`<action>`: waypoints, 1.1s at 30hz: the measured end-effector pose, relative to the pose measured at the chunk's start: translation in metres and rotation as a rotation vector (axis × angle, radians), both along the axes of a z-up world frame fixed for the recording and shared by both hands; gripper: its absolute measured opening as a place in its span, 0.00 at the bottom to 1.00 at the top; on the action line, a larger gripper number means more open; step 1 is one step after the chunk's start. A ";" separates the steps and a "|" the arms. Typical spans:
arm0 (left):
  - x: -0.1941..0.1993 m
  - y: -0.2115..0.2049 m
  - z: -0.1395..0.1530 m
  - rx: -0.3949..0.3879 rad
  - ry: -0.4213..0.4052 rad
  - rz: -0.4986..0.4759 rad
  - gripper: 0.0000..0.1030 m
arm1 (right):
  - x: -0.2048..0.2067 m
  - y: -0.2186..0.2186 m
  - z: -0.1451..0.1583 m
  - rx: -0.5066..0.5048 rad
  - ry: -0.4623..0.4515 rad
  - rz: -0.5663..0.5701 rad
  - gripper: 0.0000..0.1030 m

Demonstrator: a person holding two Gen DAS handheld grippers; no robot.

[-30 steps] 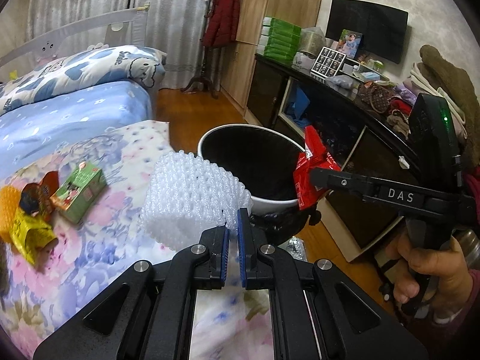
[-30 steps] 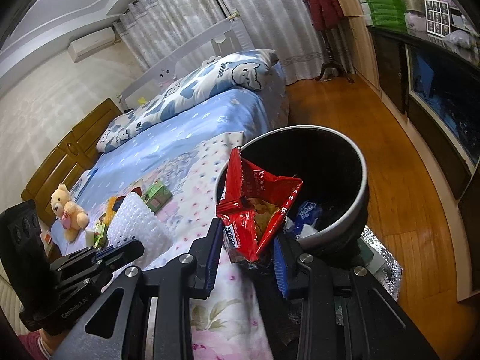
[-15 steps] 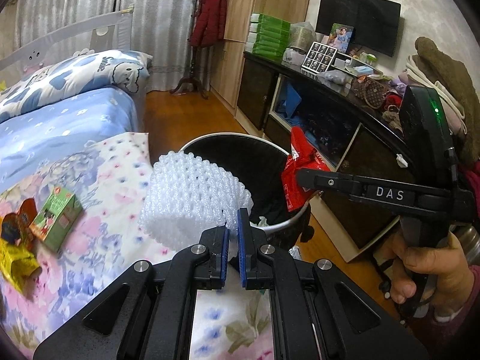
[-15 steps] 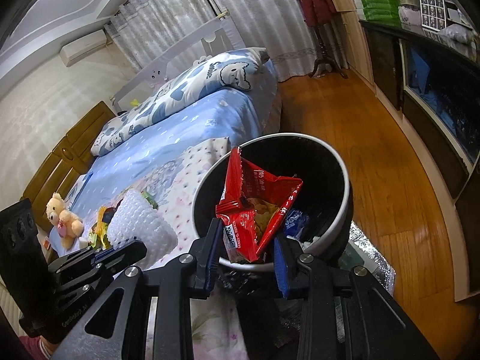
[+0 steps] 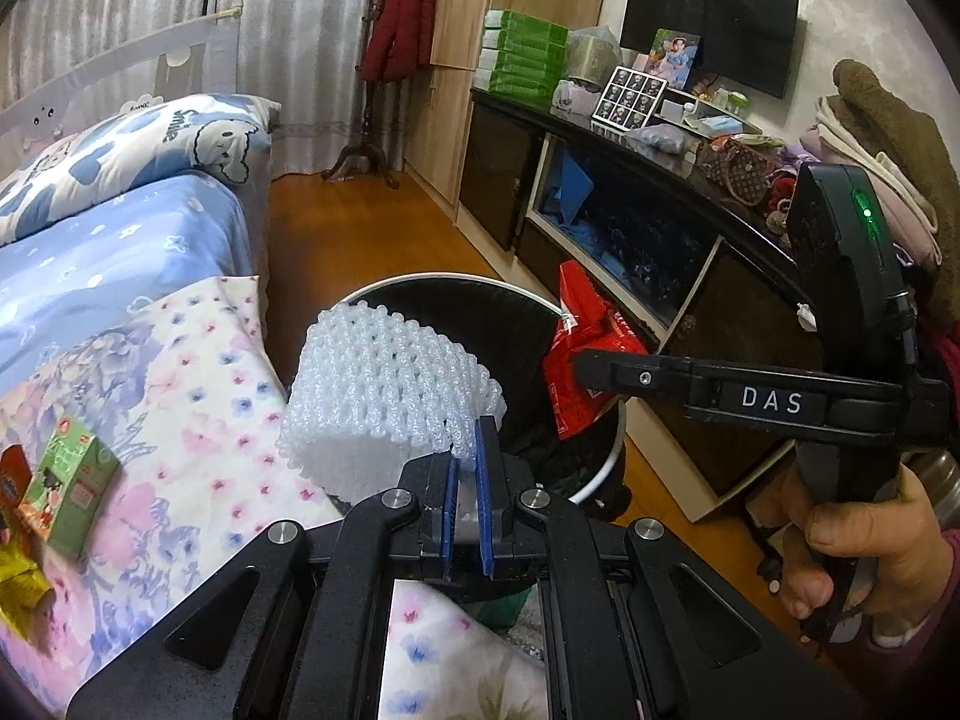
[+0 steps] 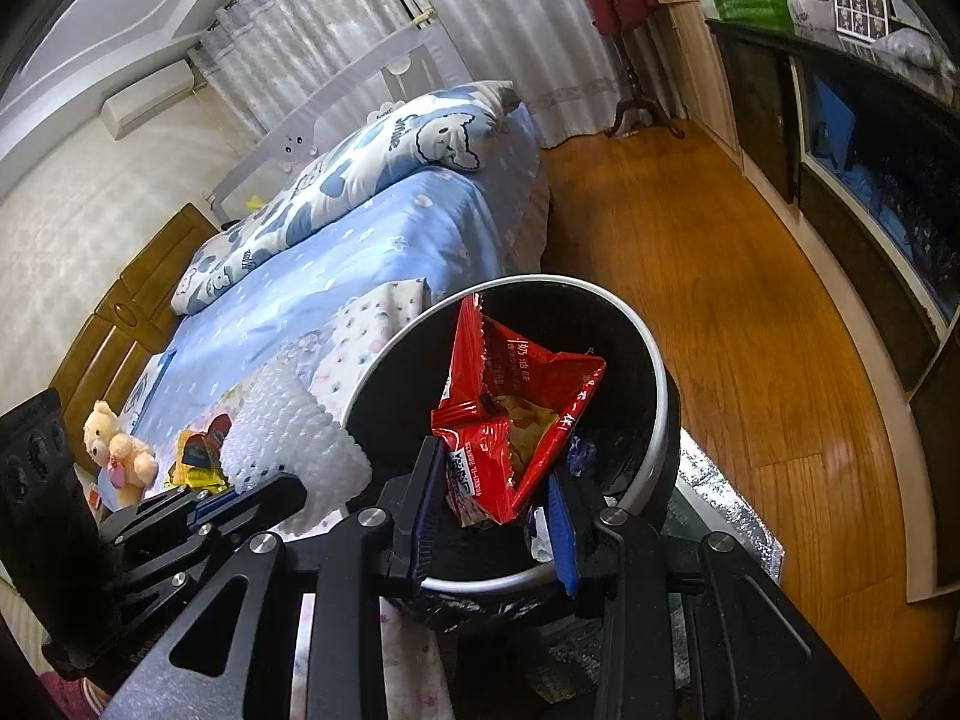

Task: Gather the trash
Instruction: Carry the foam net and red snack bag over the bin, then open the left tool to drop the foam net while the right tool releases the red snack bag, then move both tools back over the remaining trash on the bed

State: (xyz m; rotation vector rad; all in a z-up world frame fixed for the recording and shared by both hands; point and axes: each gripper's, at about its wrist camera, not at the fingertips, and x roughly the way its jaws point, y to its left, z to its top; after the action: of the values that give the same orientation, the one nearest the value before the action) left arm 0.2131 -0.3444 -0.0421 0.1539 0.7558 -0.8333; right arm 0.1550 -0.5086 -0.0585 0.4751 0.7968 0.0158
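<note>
Both wrappers over bin rim, floor beyond open.

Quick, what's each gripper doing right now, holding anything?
Left gripper: shut on the foam net.
Right gripper: shut on the red bag, over the bin.

White foam mesh sleeve, domed, held above bin rim, red snack bag, torn open, upright over round black-lined white-rimmed bin, green carton lay flat on floral bedspread
</note>
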 end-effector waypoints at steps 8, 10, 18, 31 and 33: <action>0.009 -0.013 -0.009 0.019 0.028 -0.009 0.05 | 0.009 -0.008 -0.008 0.015 0.024 0.002 0.34; 0.011 -0.015 -0.012 0.022 0.037 -0.011 0.05 | 0.012 -0.011 -0.011 0.027 0.033 0.005 0.34; 0.012 -0.005 -0.017 0.034 0.049 0.030 0.58 | 0.020 -0.015 -0.013 0.048 0.048 -0.008 0.51; -0.009 0.063 -0.029 0.011 0.069 0.154 0.60 | 0.005 -0.001 -0.001 0.050 -0.003 -0.047 0.75; -0.014 0.077 -0.031 0.012 0.066 0.180 0.61 | -0.001 0.009 0.001 0.050 -0.021 -0.044 0.81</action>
State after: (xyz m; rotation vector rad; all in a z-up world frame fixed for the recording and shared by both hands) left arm 0.1989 -0.2675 -0.0736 0.0677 0.8235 -0.6654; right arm 0.1544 -0.4997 -0.0575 0.5391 0.7666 -0.0004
